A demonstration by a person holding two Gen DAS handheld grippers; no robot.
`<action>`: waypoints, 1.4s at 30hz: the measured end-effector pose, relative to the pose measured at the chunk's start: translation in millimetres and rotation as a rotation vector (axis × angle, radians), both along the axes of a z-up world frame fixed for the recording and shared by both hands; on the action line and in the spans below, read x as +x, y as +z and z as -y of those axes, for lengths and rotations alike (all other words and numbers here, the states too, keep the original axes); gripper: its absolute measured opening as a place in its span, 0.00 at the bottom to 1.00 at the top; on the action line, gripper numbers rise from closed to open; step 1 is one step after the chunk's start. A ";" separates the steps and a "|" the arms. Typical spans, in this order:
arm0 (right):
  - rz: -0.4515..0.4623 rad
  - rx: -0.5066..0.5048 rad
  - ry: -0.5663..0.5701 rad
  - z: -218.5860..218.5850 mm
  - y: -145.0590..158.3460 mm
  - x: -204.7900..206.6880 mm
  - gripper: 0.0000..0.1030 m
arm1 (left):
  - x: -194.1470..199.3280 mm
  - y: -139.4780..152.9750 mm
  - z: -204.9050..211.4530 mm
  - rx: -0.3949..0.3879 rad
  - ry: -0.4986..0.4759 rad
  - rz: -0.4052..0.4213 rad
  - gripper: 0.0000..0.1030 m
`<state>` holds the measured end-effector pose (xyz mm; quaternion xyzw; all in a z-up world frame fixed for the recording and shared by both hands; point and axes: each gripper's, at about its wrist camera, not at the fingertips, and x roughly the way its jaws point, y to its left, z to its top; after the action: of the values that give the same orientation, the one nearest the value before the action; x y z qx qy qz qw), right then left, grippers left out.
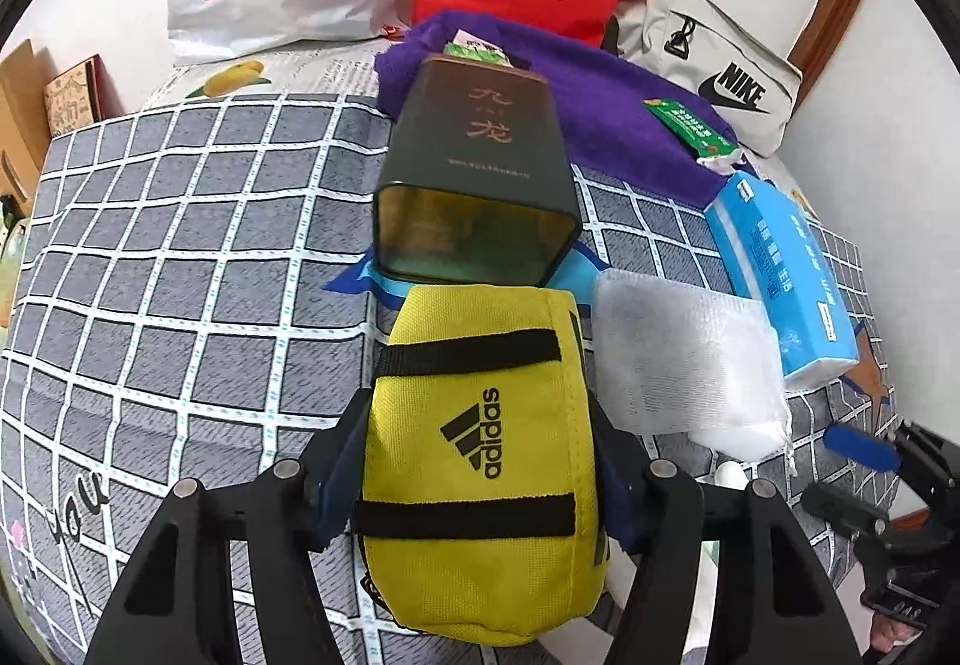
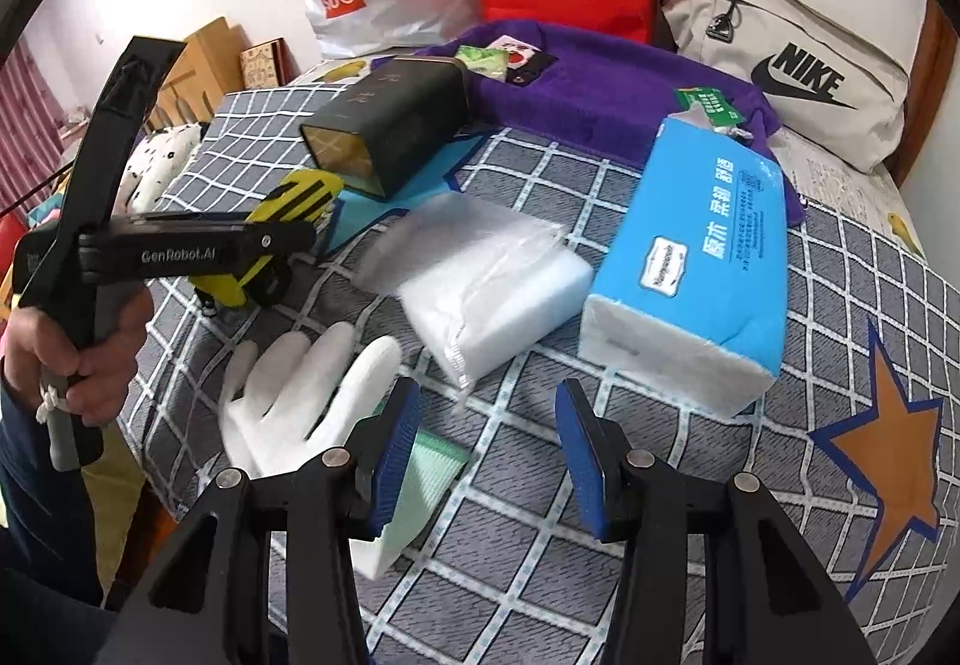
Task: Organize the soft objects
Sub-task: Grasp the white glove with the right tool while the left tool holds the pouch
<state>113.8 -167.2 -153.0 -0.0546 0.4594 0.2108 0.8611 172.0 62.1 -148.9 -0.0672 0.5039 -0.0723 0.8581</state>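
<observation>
My left gripper [image 1: 480, 461] pinches the yellow pouch [image 1: 480, 461]; right gripper [image 2: 486, 461] half open, empty. Risk: soft fabric slips, or pouch knocks the open tin [image 1: 474, 197].

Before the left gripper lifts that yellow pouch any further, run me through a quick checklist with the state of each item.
1. Left gripper around the yellow fabric Adidas pouch: ok, a finger on each side.
2. Pads pressing firmly: cannot tell.
3. Dark green metal tin lying with its open mouth toward the pouch: ok.
4. Pouch clear of the white mesh-wrapped sponge: ok, sponge lies beside it.
5. Right gripper empty, jaws apart: ok.
6. White glove out of the way: ok.
</observation>
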 end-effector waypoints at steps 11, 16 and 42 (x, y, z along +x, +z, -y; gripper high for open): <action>-0.070 0.059 0.123 -33.0 -23.5 -26.2 0.52 | -11.5 3.2 -8.3 -0.020 0.003 0.010 0.61; -0.093 0.039 0.140 -49.6 -37.3 -25.7 0.54 | -17.6 4.2 -16.1 -0.035 0.005 0.013 0.61; 0.056 0.047 0.053 -10.2 22.8 -28.5 0.15 | -23.1 27.9 -25.0 -0.108 0.009 0.023 0.61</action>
<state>85.3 -157.0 -130.2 -0.0526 0.4285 0.2426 0.8688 149.0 87.2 -121.0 -0.1149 0.4892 -0.0962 0.8592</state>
